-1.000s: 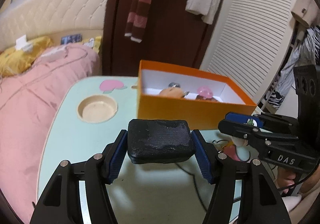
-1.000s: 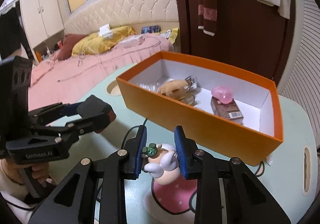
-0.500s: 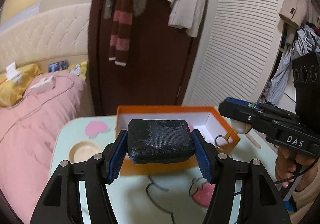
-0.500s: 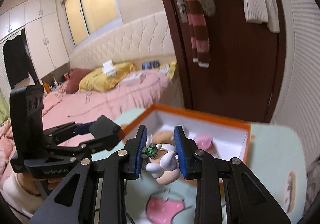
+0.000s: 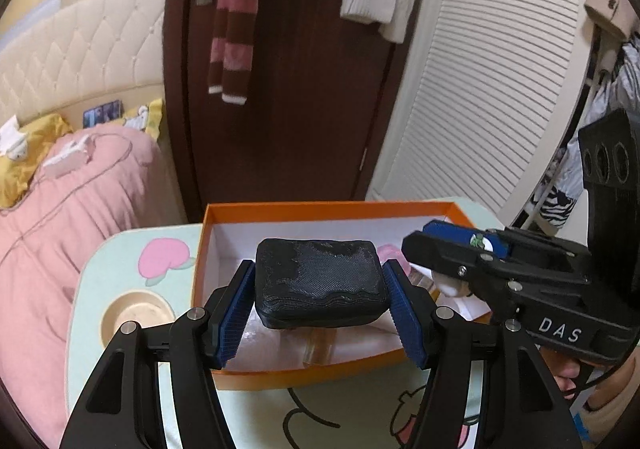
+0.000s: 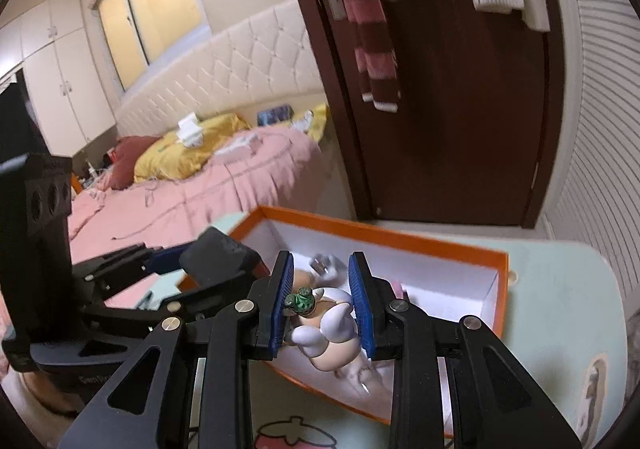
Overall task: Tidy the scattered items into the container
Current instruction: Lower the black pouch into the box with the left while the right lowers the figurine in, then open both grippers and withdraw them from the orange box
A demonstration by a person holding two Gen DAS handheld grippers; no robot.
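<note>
Tongs [image 5: 322, 297] [image 6: 322, 301] clamped on pouch [image 5: 320, 281], figurine [image 6: 326, 323]

Orange box [image 5: 320, 371] showing white interior; black pouch [image 5: 320, 281]; white-and-cream figurine [image 6: 328, 333] wearing green cap; mint counter [image 5: 100, 289] displaying pink fruit print; blue claw pads [image 5: 236, 313].

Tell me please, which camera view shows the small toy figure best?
The right wrist view. There the toy figure sits in the middle, gripped by the right gripper above the orange box. The left wrist view shows only a bit of green and white, mostly hidden by that gripper's fingers.
</note>
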